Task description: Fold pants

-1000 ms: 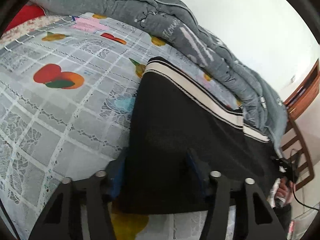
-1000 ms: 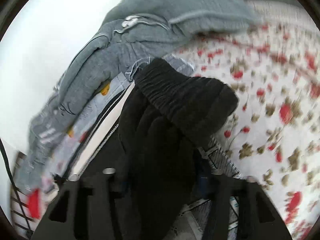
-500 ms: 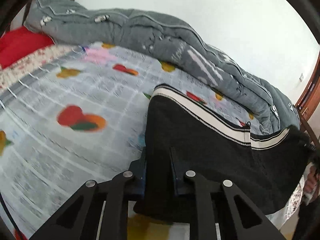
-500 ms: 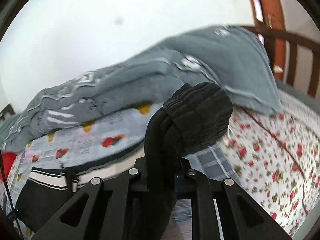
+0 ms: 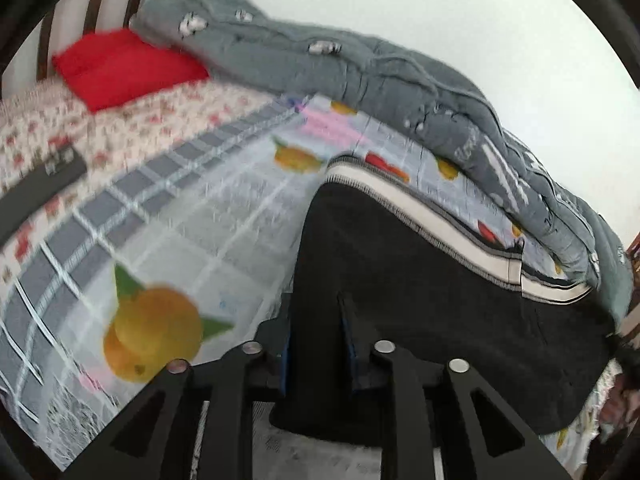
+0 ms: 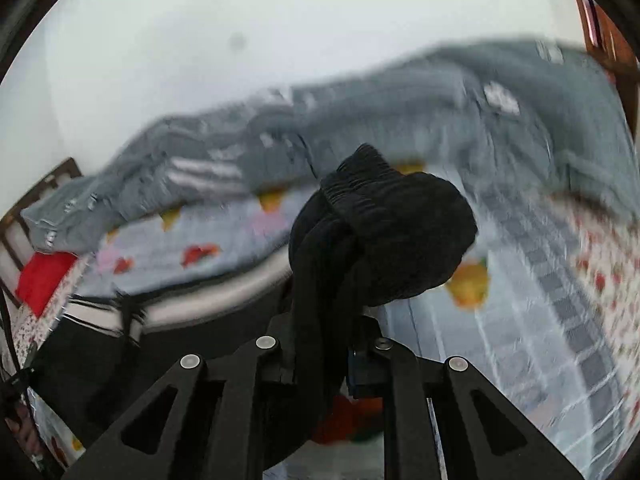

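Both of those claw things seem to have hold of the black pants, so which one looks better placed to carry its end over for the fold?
Probably the right gripper: it holds a bunched end of the pants lifted clear of the bed. The left gripper clamps a flat edge.

We see black pants (image 5: 420, 292) with a white side stripe edged in thin dark lines, and their ribbed waistband (image 6: 384, 216) is black too. Under them lies a pale grey-blue sheet (image 5: 208, 216) with a white grid, darker grey squares along one edge, and printed orange, red and pink fruit with green leaves, next to a white sheet (image 5: 132, 128) dotted with small red flowers. Behind we find a grey quilt (image 5: 380, 76) with white markings, a plain red pillow (image 5: 120, 66) and a white wall (image 6: 240, 40).
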`<state>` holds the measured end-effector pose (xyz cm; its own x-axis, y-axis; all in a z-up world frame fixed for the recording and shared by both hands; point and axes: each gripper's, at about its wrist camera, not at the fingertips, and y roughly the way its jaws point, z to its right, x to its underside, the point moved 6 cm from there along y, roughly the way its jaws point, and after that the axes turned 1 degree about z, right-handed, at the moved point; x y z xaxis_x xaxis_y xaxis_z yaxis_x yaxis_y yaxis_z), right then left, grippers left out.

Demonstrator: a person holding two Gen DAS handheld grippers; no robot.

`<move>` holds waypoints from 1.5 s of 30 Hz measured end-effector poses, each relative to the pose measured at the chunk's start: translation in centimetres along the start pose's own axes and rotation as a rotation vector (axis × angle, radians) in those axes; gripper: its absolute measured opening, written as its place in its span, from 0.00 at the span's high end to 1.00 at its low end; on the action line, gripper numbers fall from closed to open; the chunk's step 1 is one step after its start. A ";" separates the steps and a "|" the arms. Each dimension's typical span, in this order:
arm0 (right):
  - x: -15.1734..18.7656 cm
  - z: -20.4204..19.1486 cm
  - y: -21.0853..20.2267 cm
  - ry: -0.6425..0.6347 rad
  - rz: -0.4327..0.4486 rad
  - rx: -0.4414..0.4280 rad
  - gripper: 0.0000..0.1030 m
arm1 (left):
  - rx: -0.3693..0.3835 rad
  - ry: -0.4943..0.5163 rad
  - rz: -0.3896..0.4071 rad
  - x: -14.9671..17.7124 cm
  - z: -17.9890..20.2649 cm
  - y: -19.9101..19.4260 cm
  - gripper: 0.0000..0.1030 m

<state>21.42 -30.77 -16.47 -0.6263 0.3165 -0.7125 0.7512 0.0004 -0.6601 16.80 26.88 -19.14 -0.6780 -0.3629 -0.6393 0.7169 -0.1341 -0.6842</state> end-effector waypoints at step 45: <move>8.8 2.6 -7.6 0.099 -0.070 -0.067 0.59 | 0.337 -0.367 -0.033 5.0 -0.2 -0.3 0.39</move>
<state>9.68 -30.46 -18.38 -0.6565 0.4059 -0.6358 0.7206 0.0885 -0.6876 13.16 25.30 -22.13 -0.6428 -0.6458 -0.4121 0.7497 -0.4196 -0.5118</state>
